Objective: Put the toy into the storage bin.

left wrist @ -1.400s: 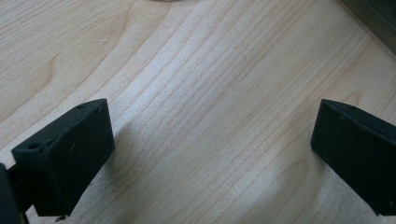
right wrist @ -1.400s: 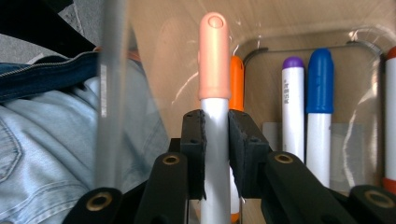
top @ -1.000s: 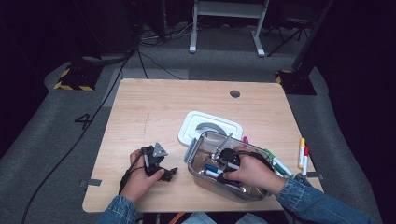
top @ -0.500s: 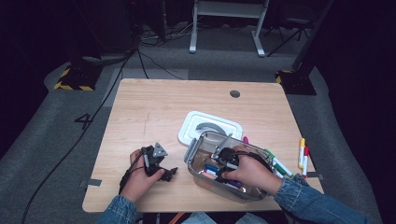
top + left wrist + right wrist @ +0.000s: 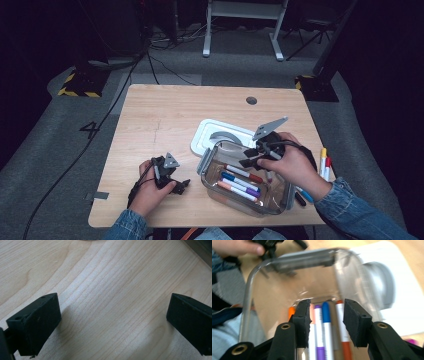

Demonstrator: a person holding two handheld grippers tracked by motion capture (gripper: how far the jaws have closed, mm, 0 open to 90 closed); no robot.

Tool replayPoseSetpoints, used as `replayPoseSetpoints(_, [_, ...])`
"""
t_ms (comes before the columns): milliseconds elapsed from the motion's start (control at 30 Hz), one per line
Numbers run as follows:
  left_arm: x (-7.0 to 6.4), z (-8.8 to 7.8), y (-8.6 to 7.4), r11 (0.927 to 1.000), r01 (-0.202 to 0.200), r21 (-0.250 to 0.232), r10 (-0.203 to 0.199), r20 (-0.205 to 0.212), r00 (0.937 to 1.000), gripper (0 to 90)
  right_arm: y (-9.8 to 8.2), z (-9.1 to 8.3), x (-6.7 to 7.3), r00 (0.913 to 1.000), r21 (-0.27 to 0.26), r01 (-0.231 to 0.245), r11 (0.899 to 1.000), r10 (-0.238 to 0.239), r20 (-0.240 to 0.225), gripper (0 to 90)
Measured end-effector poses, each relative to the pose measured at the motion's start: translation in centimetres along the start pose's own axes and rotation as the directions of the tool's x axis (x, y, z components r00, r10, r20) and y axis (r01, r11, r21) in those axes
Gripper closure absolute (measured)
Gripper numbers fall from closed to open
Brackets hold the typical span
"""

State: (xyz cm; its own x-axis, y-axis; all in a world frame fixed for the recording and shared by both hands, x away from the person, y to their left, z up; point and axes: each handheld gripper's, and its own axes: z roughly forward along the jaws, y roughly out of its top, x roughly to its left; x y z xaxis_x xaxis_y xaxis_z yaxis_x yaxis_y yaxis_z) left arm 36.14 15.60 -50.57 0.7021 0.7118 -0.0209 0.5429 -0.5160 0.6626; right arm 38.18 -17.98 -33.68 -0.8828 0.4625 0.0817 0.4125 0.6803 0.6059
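A clear plastic container (image 5: pixel 284 194) stands near the table's front edge with several markers (image 5: pixel 240 182) lying in it. My right gripper (image 5: pixel 250 159) hovers over the container's far side. Its jaws have just been opening, and they are open with nothing between them. In the right gripper view my right gripper (image 5: pixel 325 311) looks down on a purple marker (image 5: pixel 319 337), a blue marker (image 5: pixel 326 315) and a red marker (image 5: pixel 342 335) on the bottom of the container. My left gripper (image 5: pixel 179 185) rests on the wood left of the container. The left gripper (image 5: pixel 112 312) is open over bare wood.
The container's white lid (image 5: pixel 207 135) lies on the table just behind it. More markers (image 5: pixel 324 162) lie by the table's right edge, and one (image 5: pixel 300 196) by the container's right side. A round cable hole (image 5: pixel 251 100) sits at the far right.
My right gripper has lifted from low inside the container to above its far rim, and its jaws have opened. The left hand has stayed put.
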Motion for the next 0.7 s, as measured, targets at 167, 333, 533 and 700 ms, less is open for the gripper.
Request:
replayPoseSetpoints(167, [0.0, 0.0, 0.0, 1.0, 0.0, -0.001, 0.0, 0.0, 1.0, 0.0, -0.9, -2.6, -2.3, 0.9957, -0.055, -0.053, 0.997, 0.057, 0.073, 58.7])
replayPoseSetpoints(333, [0.0, 0.0, 0.0, 1.0, 0.001, 0.0, -0.001, 0.001, 1.0, 0.0, -3.0, -4.8, -5.0, 0.9802, -0.075, -0.124, 0.989, 0.134, 0.146, 59.2])
replayPoseSetpoints(533, [0.0, 0.0, 0.0, 1.0, 0.001, 0.0, -0.001, 0.0, 1.0, 0.0, -6.2, -6.2, -8.1, 0.9475, -0.087, -0.23, 0.969, 0.244, 0.207, 59.4])
replayPoseSetpoints(700, [0.0, 0.0, 0.0, 1.0, 0.001, 0.0, -0.001, 0.001, 1.0, 0.0, -8.8, -6.3, -9.9, 0.9242, -0.072, -0.292, 0.954, 0.301, 0.236, 59.4])
